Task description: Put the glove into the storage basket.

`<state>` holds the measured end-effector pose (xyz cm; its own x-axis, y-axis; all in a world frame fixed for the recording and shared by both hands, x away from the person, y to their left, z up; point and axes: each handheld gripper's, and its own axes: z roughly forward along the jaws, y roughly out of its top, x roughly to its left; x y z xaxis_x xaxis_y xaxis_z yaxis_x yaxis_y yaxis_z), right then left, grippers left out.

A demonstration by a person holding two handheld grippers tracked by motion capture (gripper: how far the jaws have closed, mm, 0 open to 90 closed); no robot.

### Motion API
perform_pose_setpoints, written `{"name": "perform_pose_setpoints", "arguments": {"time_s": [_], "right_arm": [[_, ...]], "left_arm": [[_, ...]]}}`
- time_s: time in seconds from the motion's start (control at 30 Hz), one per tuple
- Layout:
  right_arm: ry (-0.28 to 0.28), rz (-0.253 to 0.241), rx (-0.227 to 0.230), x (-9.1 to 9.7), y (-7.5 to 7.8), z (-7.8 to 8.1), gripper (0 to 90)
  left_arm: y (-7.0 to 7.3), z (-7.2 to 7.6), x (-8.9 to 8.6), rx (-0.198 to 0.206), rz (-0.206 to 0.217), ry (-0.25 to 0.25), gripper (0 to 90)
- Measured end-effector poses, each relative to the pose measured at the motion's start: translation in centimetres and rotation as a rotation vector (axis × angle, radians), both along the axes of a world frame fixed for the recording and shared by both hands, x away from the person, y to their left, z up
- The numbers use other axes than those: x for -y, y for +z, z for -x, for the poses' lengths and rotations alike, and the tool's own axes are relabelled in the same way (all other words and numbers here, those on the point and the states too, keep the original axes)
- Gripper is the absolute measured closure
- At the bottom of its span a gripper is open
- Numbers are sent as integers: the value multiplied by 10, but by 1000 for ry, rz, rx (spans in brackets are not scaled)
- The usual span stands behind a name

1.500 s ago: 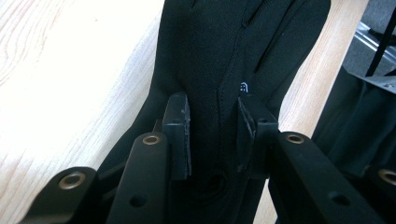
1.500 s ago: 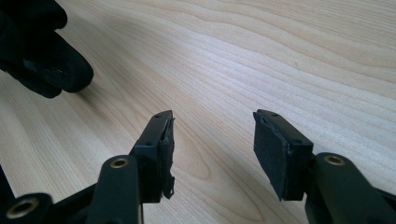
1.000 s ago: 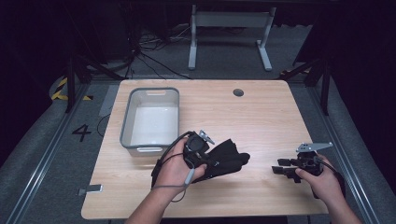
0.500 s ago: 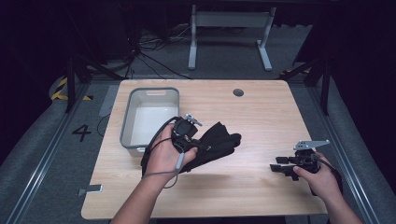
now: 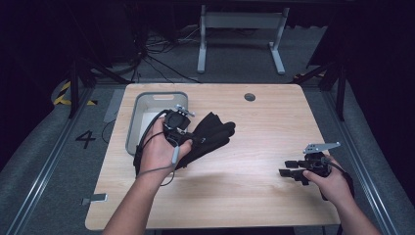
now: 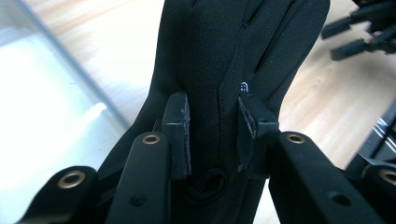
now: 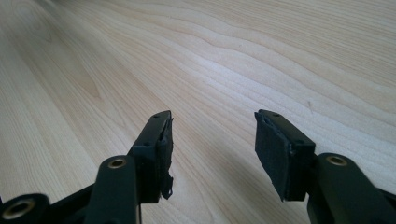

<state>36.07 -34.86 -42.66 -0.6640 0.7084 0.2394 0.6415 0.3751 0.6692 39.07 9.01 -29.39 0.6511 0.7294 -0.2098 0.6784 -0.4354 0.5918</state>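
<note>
Black fabric — a glove (image 5: 208,137) — hangs from the left gripper (image 5: 177,121) in the high view, lifted off the table (image 5: 254,196) and held just beside the near right rim of the grey bin (image 5: 142,105). Bin looks bare inside. Judgement: pickup is done; carry is under way; release into the bin is left, if that is the goal. Right gripper (image 5: 292,168) sits low over the table's right front, well apart from the glove, holding nothing.

Left gripper view: both pads (image 6: 180,135) pinch the glove (image 6: 233,56) at a seam near the cuff, fabric bunched between them; fingers of the glove hang away from the camera. Pale bin wall (image 6: 42,107) lies to the left, the table's wood (image 6: 116,51) beyond.

Right gripper view: jaws spread, bare wood grain (image 7: 233,60) between them — one pad (image 7: 164,149) looks frayed at its lower edge.

Surface: light wood tabletop with a dark round grommet (image 5: 249,97) near the far edge. Room: dim, grey floor, a yellow-black striped mark (image 5: 62,93) and a painted "4" (image 5: 86,139) at left, cables (image 5: 161,63) and a metal stand (image 5: 240,34) behind the table.
</note>
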Motion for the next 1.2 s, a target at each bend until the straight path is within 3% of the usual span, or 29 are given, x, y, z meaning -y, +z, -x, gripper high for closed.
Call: {"name": "perform_pose_setpoints", "arguments": {"time_s": [0.57,0.73,0.97,1.2], "right_arm": [[-17,-3,-3,5,-1,5,469],[-25,0,-7,6,-2,7,467],[-37,-3,-14,8,-4,11,462],[-48,-9,-18,13,-5,14,459]], "left_arm": [[10,-38,-34,3,-18,192,679],[7,-55,-37,-14,-49,257,678],[-1,-77,-46,-36,-25,333,676],[-4,-85,-54,-36,-24,410,676]]}}
